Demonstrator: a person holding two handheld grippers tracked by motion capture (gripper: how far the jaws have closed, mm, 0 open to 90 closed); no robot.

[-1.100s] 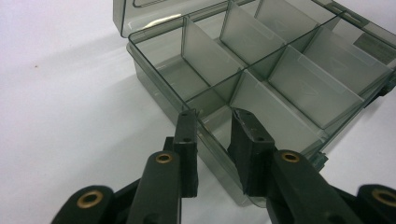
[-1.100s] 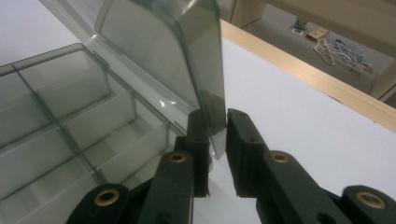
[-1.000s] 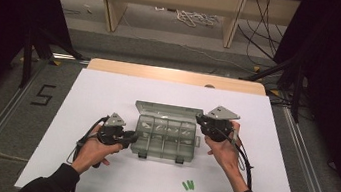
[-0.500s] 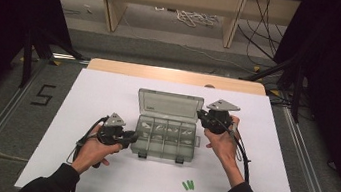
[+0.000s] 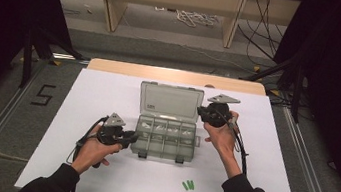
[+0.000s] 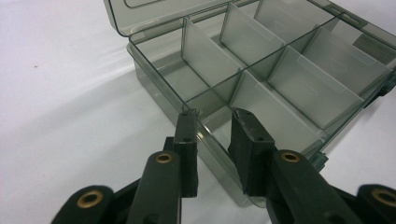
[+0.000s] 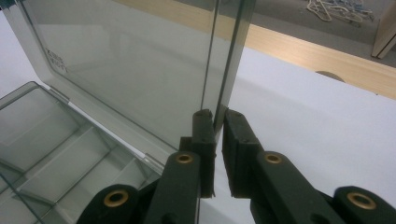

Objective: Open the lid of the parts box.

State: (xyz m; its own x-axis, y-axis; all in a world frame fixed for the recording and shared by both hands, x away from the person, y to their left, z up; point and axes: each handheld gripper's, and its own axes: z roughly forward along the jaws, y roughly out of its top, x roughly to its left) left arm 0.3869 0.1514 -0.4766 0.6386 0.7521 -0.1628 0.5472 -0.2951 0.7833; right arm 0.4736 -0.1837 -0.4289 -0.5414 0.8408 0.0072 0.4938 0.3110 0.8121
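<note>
Pegs point(image 5: 188, 185): green, near bench point(image 5: 108, 92) edge.
Left claw point(image 6: 212, 122): straddles box point(image 5: 165, 138) wall, steadying it mid-bench.
Right claw point(image 7: 215, 119): narrow, pinching lid point(image 7: 130, 70) edge, lid upright.
Technique: swing lid back gently; keep base pinned.

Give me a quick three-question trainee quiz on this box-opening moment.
1. True or false: the right gripper pinches the edge of the lid.
2. Which part of the compartment box do the left gripper jaws straddle? A) its side wall B) the hinge C) a latch
3. What lies on the white table near the front edge, right of centre?

Key: 1 true; 2 A; 3 small green pieces.
</note>
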